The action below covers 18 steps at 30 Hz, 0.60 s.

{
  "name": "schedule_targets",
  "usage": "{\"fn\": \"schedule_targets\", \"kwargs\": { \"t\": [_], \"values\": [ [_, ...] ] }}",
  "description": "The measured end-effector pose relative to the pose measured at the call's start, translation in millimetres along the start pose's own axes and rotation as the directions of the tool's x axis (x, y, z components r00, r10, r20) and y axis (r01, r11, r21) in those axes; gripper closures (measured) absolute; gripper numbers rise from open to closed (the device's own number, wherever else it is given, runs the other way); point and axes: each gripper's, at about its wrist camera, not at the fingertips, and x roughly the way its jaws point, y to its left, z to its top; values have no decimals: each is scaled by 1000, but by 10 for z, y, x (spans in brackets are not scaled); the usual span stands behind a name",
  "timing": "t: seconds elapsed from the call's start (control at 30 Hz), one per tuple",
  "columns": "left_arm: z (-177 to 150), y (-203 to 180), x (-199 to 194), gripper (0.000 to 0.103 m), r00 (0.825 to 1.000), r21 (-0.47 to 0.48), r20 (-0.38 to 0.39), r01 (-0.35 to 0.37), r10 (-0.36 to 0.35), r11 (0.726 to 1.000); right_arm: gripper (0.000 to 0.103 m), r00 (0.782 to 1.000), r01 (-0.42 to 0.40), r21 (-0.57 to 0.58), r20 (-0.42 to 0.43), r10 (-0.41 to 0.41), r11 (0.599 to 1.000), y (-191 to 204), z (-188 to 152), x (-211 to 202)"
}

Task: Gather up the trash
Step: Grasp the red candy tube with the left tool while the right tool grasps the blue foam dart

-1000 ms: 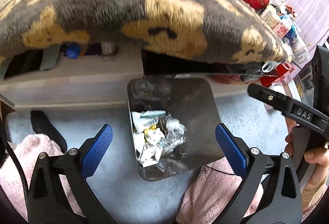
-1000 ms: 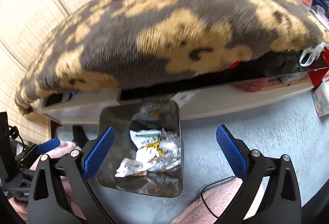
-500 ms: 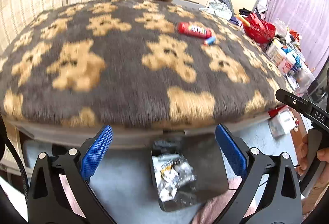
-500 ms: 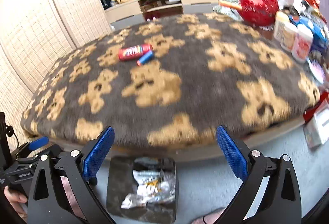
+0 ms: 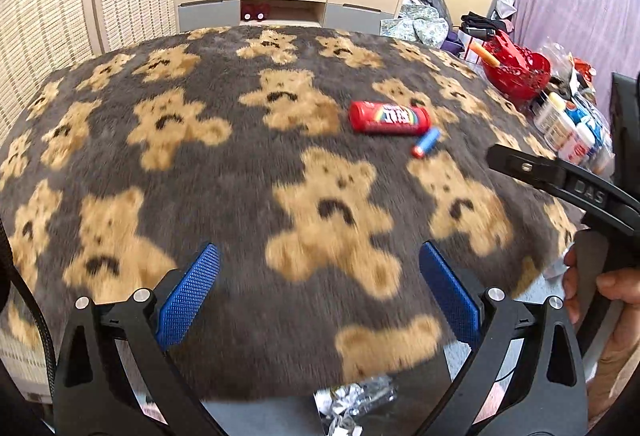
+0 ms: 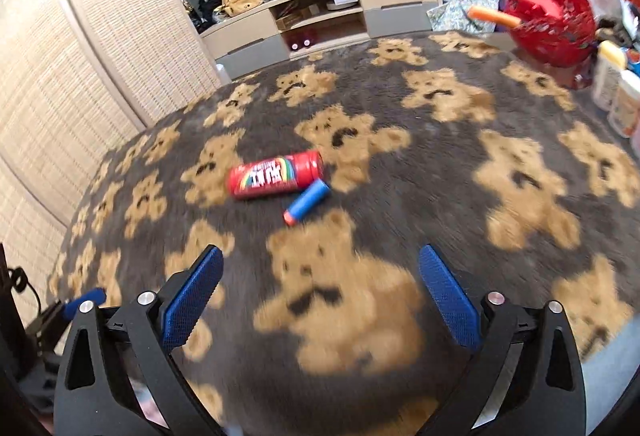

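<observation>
My left tongs (image 5: pixel 319 278) and my right tongs (image 6: pixel 321 282) both hang wide open over the near edge of the counter, which is covered by a bear-print blanket (image 5: pixel 240 172); neither holds or touches anything.

The trash I judge to be next lies well ahead, toward the middle of the blanket: a red can (image 6: pixel 276 175) on its side, and a small blue tube (image 6: pixel 307 201) just beside it, close enough that I cannot tell whether they touch. In the left view the same red can (image 5: pixel 389 117) and blue tube (image 5: pixel 426 142) lie right of centre. Crumpled wrappers (image 5: pixel 352 402) show below the blanket's edge; that is probably where the trash is being gathered.

To do this well, I would reach one pair of tongs forward, straddle the can across its round body rather than end to end, and close square so it cannot roll on the fluffy pile. The tube should go separately; grabbing both at once risks knocking one away.
</observation>
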Motion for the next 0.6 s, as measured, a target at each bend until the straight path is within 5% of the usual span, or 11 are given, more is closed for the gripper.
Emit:
{"fn": "schedule_targets", "kwargs": {
  "t": [0.3,0.5,0.6],
  "values": [
    [350,69,326,8,1000,21,-2,-11,11,1000,48,998,13,-38,-67,-16,999,202,213,526],
    [468,142,494,8,1000,17,-12,-13,13,1000,55,993,26,-29,-111,-29,999,195,238,813],
    [536,172,633,8,1000,12,-20,-23,23,1000,70,993,50,-55,-103,-55,997,196,255,860]
  ]
}}
